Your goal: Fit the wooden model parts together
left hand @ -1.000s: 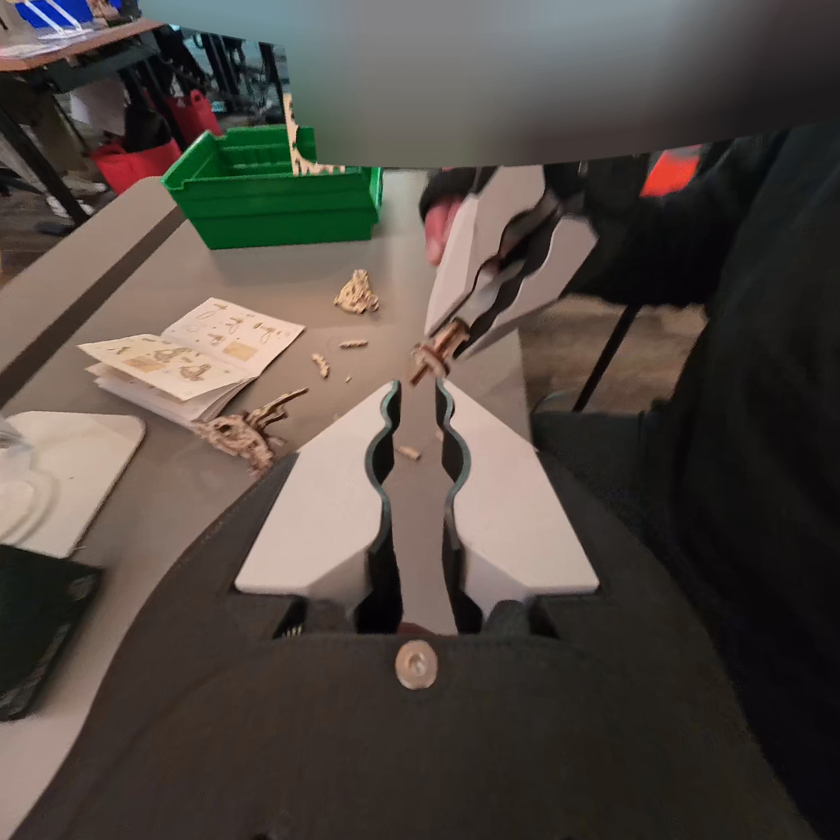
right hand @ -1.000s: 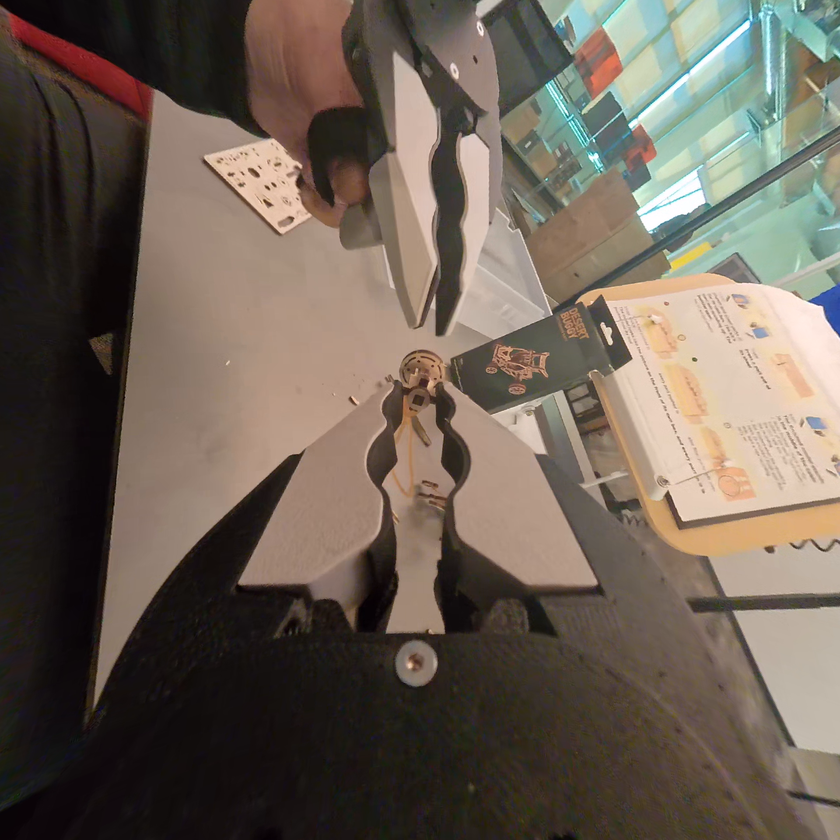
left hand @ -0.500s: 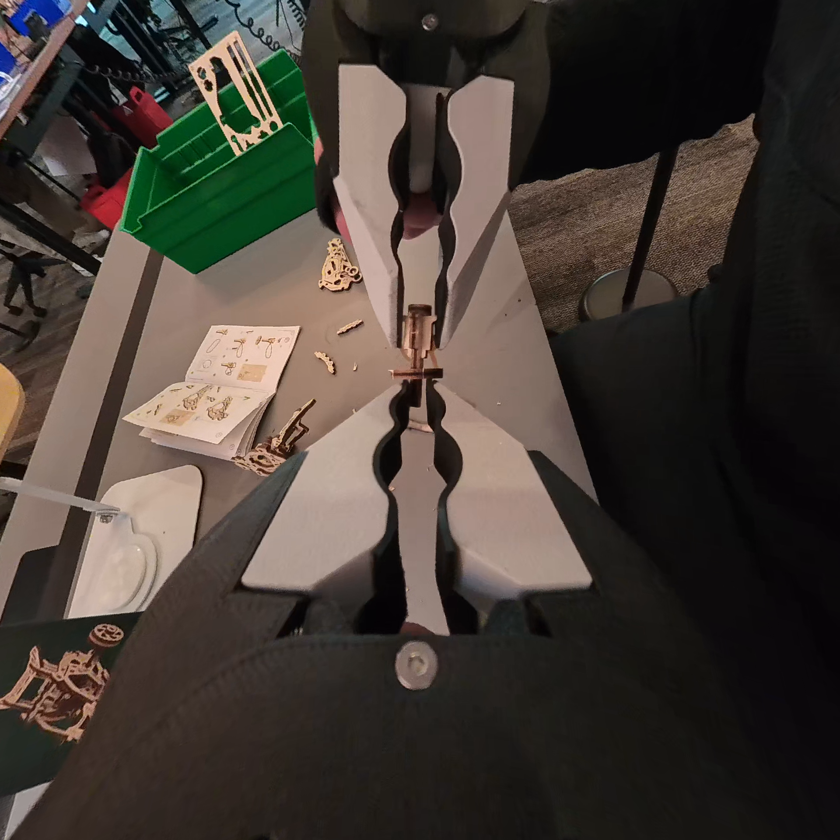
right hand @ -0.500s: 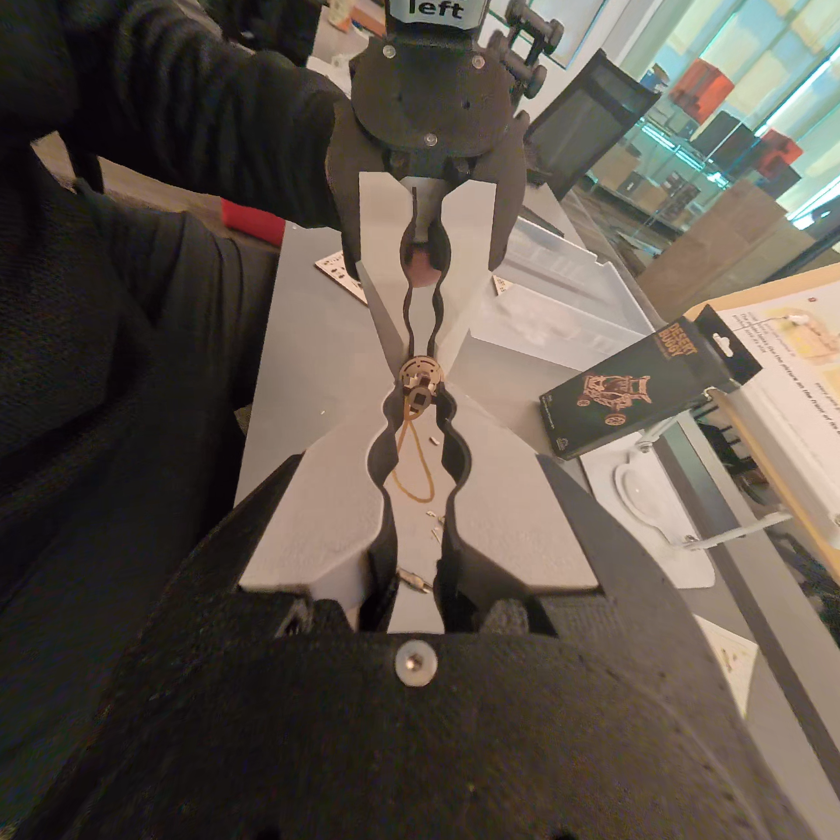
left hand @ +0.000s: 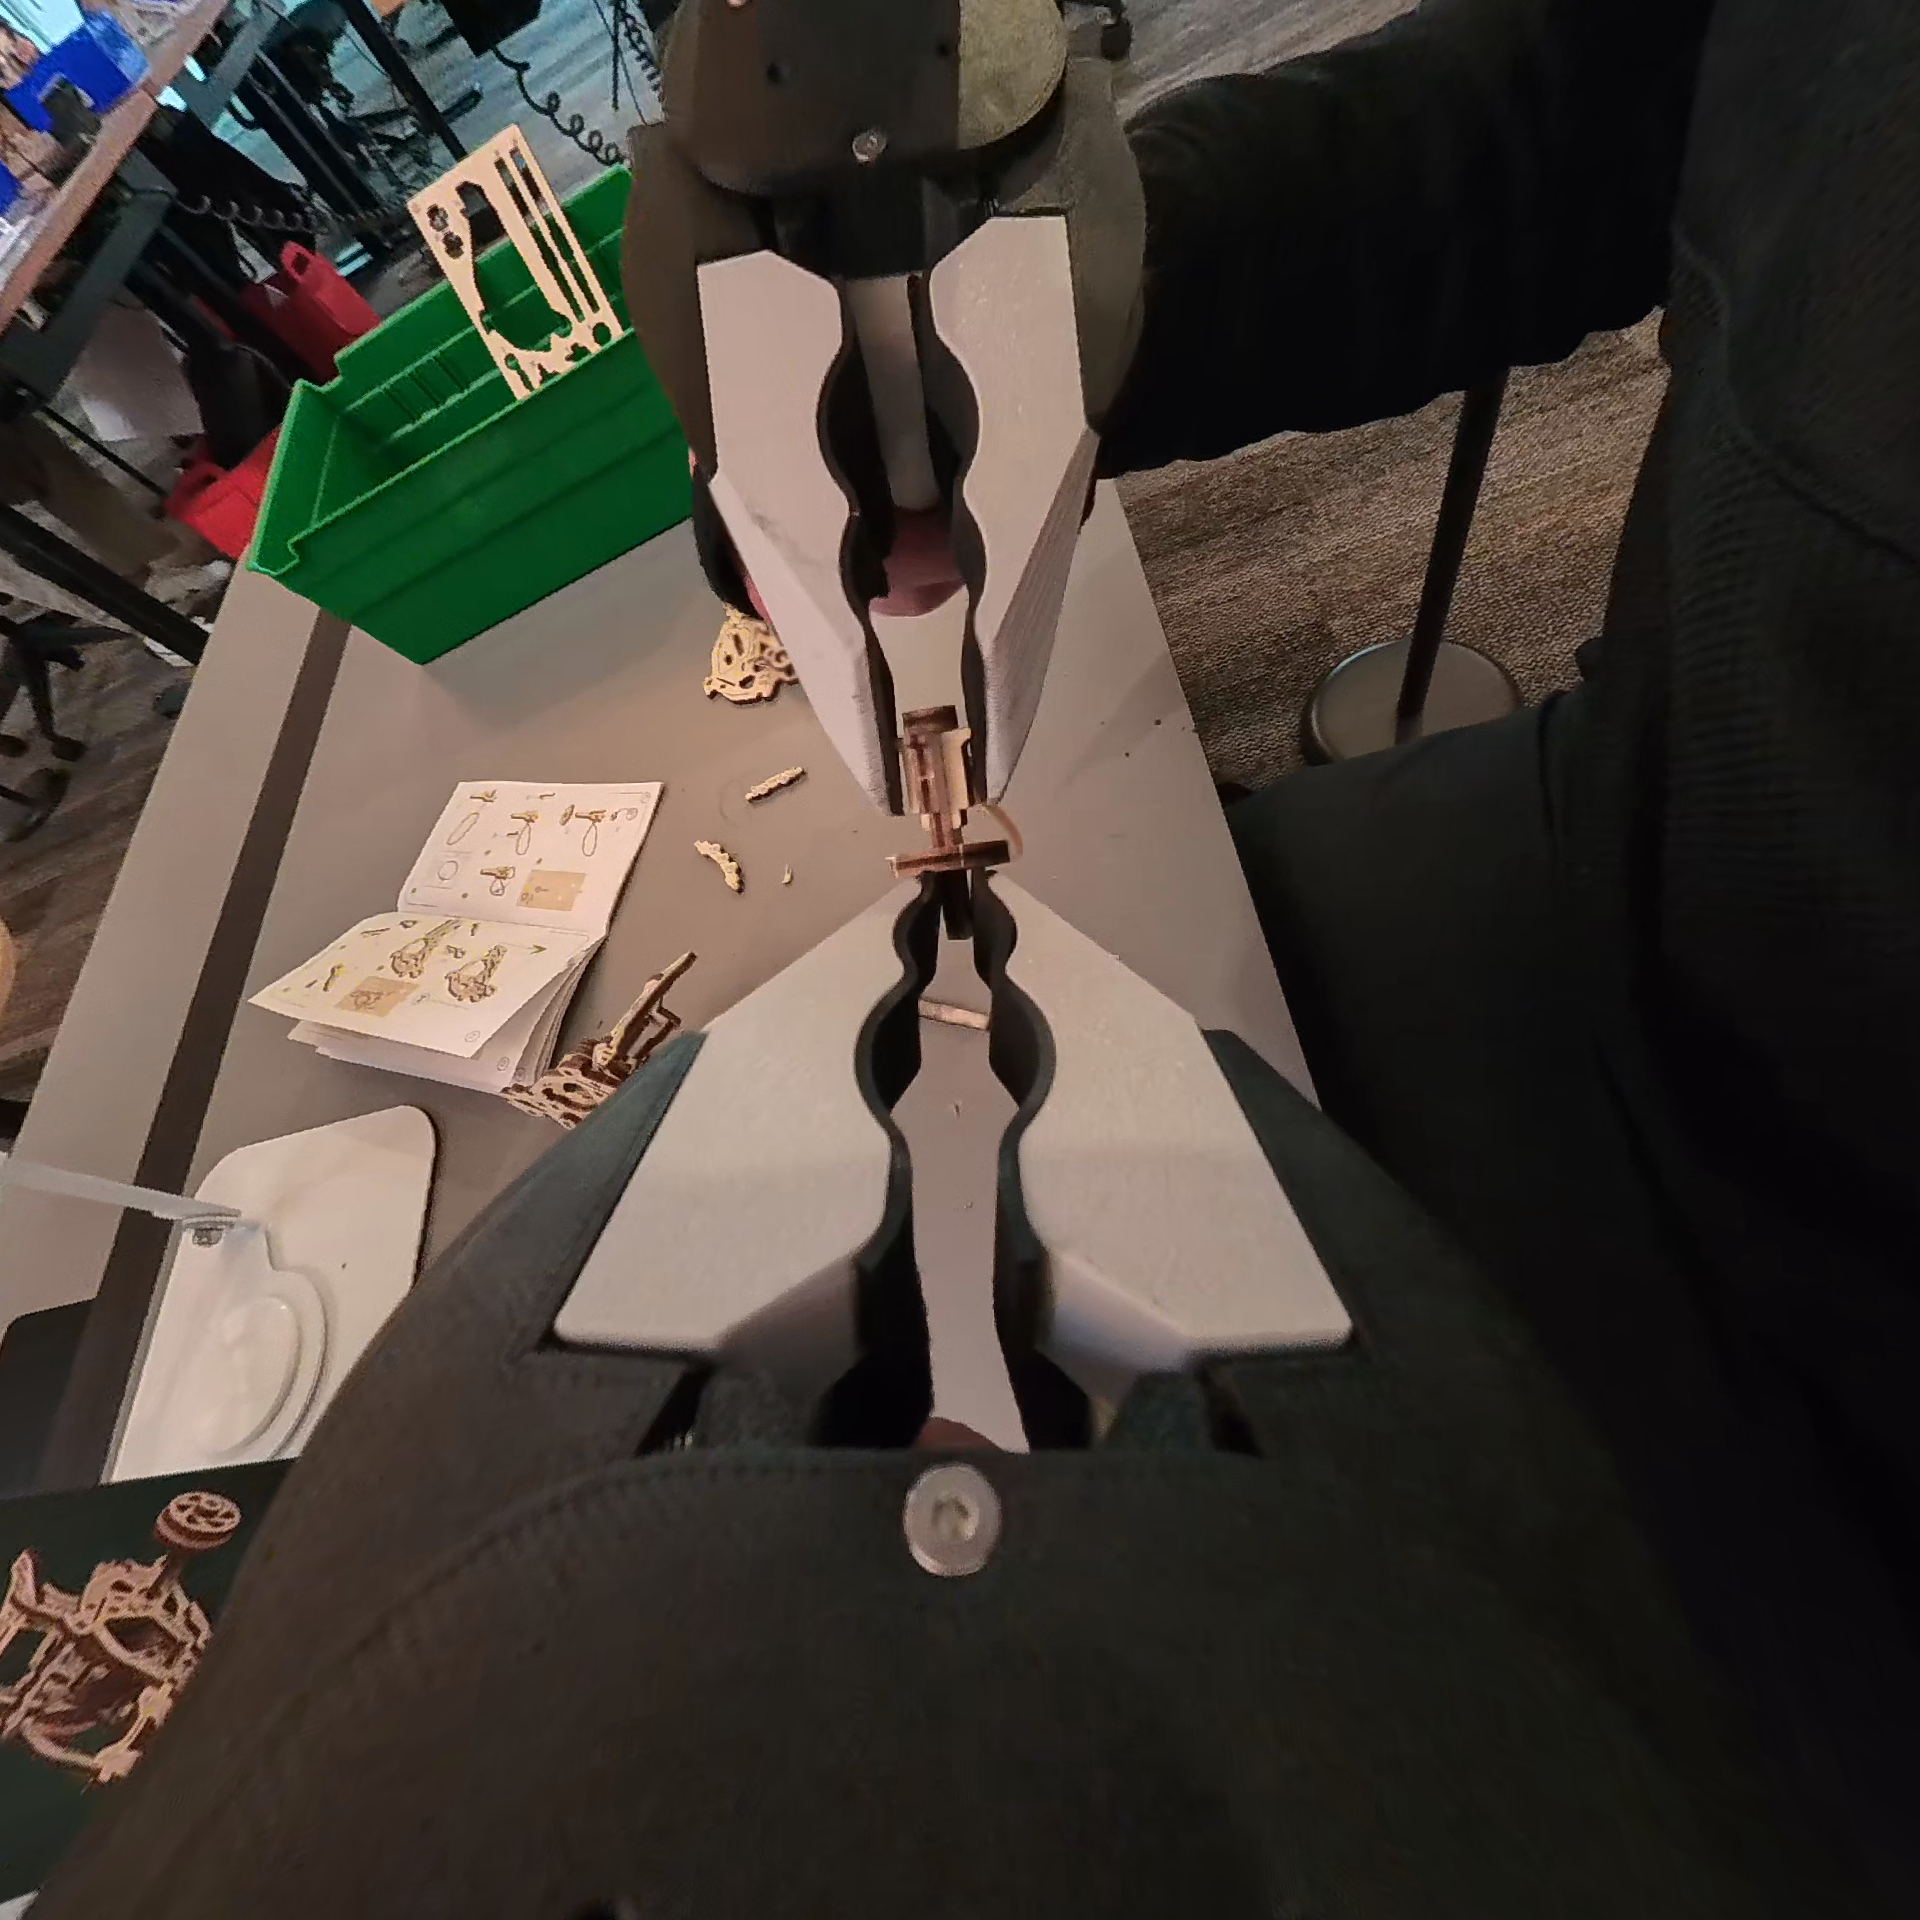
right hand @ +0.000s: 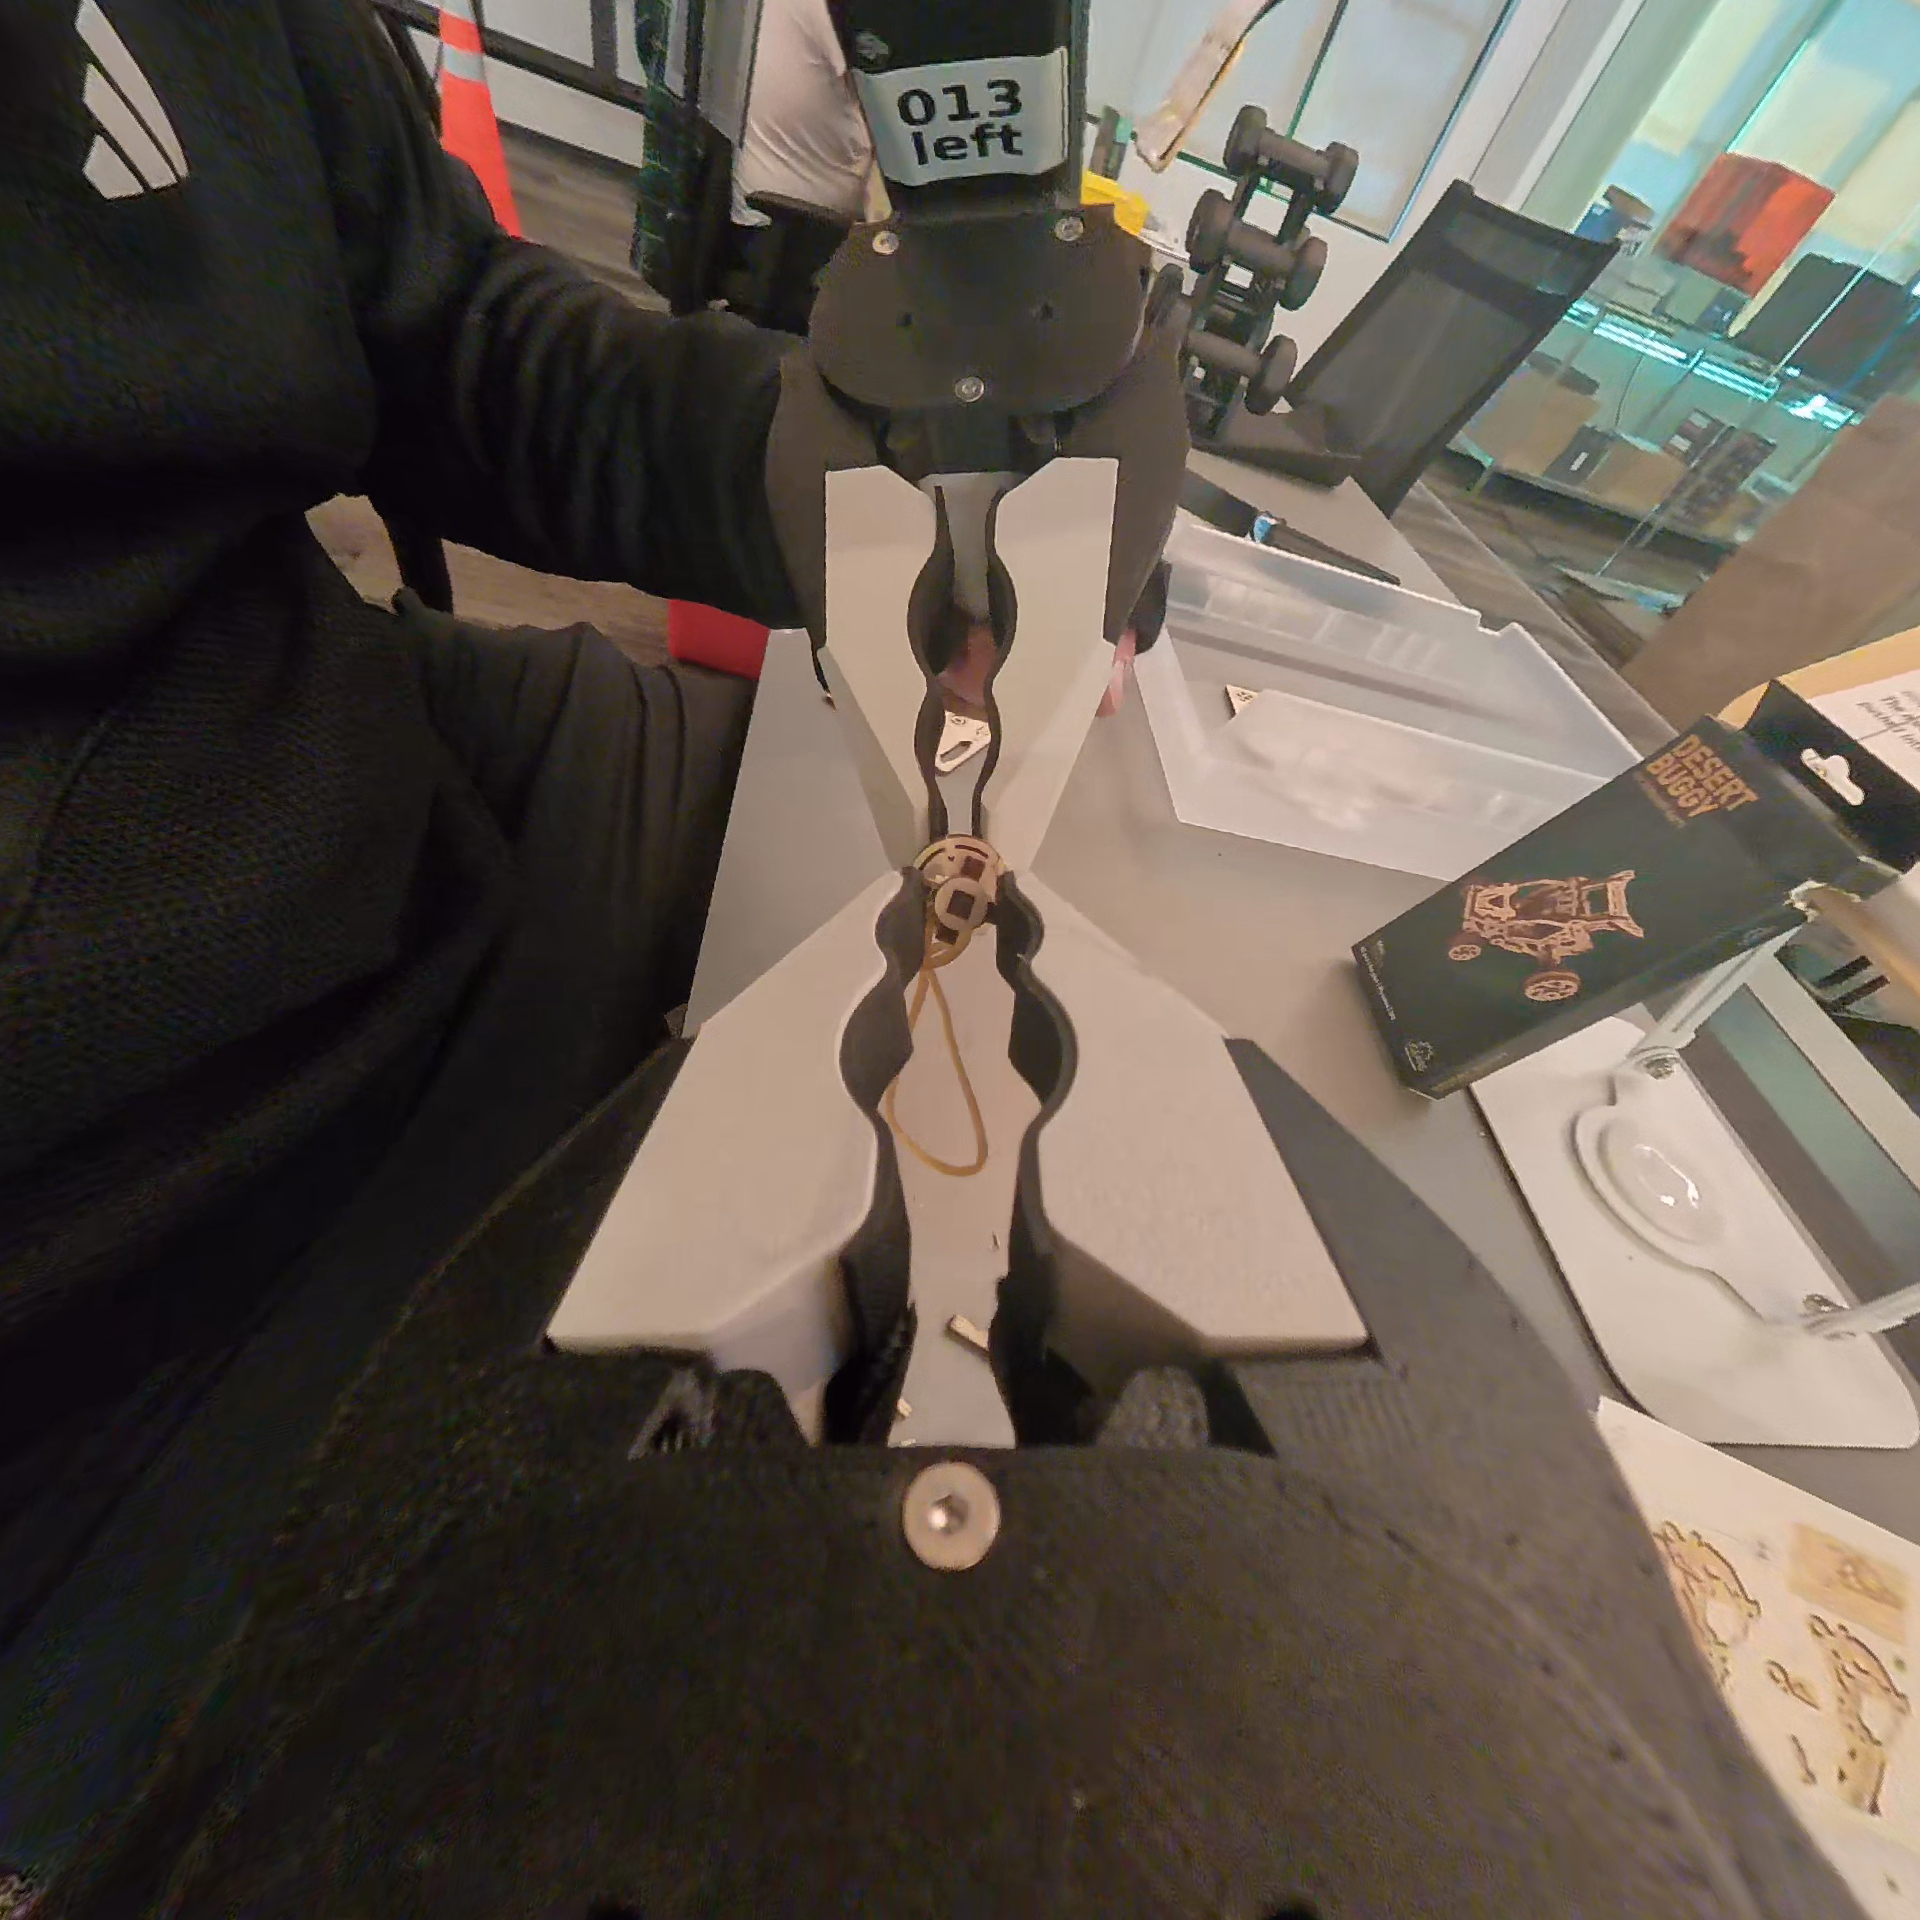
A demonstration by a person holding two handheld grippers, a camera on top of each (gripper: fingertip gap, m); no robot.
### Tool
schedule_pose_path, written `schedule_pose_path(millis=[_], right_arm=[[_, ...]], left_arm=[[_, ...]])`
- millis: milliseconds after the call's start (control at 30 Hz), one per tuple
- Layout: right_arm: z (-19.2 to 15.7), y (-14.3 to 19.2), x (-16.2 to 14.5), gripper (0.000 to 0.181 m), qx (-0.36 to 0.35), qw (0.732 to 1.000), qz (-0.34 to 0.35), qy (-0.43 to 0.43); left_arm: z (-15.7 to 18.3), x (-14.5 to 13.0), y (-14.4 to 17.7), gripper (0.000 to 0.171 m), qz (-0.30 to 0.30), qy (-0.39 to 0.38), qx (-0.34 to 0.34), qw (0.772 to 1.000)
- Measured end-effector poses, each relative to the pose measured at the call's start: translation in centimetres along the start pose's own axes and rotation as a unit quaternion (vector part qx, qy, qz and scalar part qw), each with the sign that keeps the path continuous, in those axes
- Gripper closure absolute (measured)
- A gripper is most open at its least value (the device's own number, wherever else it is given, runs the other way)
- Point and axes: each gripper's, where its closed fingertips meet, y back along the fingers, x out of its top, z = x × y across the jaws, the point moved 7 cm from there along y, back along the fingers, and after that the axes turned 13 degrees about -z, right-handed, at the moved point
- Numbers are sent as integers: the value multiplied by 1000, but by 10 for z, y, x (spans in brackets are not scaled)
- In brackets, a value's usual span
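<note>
The left gripper [left hand: 948, 902] and right gripper [left hand: 932, 800] meet tip to tip above the counter [left hand: 436, 717]. In the right wrist view the right gripper [right hand: 961, 902] clenches a small wooden hub piece [right hand: 954, 902] at the very tips of its jaws, with a rubber band [right hand: 935, 1081] hanging from it down between the jaws. The left gripper [right hand: 958, 831], opposite, pinches the stem side of a flat wooden disc [left hand: 951, 857]; its jaws are nearly closed on a dark peg behind that disc.

The step in hand looks like pressing the disc onto the hub's shaft. To do it well, keep both sets of jaws on one line, so the shaft enters the hole square and not tilted. Push slowly and straight, with no twisting, since thin laser-cut wood can snap. Hold the rubber band clear of the joint; if it gets trapped between the parts, they will not seat. Loose wooden bits lie on the counter beyond the left jaw tips.
</note>
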Motion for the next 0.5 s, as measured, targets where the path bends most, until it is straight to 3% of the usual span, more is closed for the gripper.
schedule_pose_path(millis=[367,500], right_arm=[[2,2,-4,170,9,1000,7,-24],[8,2,-11,170,44,993,47,-99]], left_arm=[[-1,2,-4,169,-3,27,-11,1000],[-7,2,-5,167,3,79,-47,996]])
